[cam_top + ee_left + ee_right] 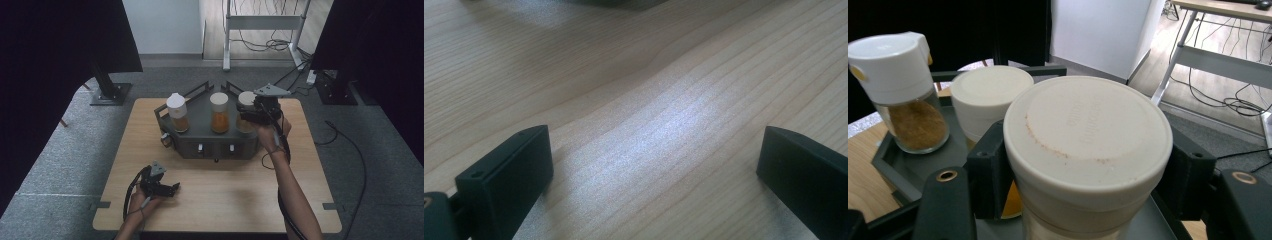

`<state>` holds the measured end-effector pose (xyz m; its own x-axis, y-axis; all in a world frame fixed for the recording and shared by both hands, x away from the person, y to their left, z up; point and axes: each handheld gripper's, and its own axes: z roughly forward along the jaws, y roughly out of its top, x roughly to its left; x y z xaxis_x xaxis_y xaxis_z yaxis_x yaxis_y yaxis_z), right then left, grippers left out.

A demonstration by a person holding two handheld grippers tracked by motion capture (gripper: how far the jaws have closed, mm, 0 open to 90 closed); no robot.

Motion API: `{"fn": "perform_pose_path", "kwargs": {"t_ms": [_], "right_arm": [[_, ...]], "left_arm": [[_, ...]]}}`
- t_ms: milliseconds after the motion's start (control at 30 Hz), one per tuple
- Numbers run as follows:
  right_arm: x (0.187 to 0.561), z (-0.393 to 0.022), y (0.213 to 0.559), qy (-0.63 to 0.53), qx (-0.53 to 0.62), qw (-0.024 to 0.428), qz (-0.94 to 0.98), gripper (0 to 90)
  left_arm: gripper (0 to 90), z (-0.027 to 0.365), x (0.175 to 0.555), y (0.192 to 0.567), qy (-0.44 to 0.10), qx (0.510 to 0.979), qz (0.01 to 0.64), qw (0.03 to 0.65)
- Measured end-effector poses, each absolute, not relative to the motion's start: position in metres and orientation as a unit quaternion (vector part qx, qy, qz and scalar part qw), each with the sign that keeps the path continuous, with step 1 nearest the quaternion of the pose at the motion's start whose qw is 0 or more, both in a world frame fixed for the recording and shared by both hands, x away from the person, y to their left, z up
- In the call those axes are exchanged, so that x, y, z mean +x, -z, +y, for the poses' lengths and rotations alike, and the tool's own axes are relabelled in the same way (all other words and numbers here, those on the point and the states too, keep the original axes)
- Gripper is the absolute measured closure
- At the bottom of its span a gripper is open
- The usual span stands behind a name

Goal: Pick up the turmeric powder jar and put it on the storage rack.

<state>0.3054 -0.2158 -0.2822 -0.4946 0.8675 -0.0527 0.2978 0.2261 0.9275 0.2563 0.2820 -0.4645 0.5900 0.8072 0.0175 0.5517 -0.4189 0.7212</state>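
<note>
Cream-coloured plastic caps top three jars that stand in a dark grey tray [200, 127] at the far side of the wooden tabletop [220, 195]. The right tool [248, 116] has its black jaws pressed against both sides of the right jar [1088, 155], just below the rim of its wide round cap, so it grips that jar firmly. This jar stands at the right end of the tray, just beside the middle jar [219, 112], whose lower part shows orange contents. The left jar [177, 113] has a white flip-top lid and brown powder inside; in the right gripper view it stands farthest from the tool. The left tool [174, 189] rests low over the near left part of the tabletop, well apart from the tray. Its jaws stand wide, with bare wood between them and nothing held. A hand [141, 201] holds it from below.
</note>
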Motion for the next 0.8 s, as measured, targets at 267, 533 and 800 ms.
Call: {"fn": "perform_pose_path", "kwargs": {"t_ms": [267,533,800], "right_arm": [[0.314,-0.213,0.289,-0.468,0.411,0.303,0.721,33.3],[0.319,-0.213,0.296,-0.459,0.424,0.3,0.72,33.2],[0.322,-0.213,0.302,-0.456,0.435,0.297,0.718,33.2]], "left_arm": [[1.2,0.282,0.256,0.464,-0.185,0.822,0.413,0.346],[1.2,0.282,0.256,0.464,-0.185,0.822,0.413,0.346],[1.2,0.282,0.256,0.464,-0.185,0.822,0.413,0.346]]}}
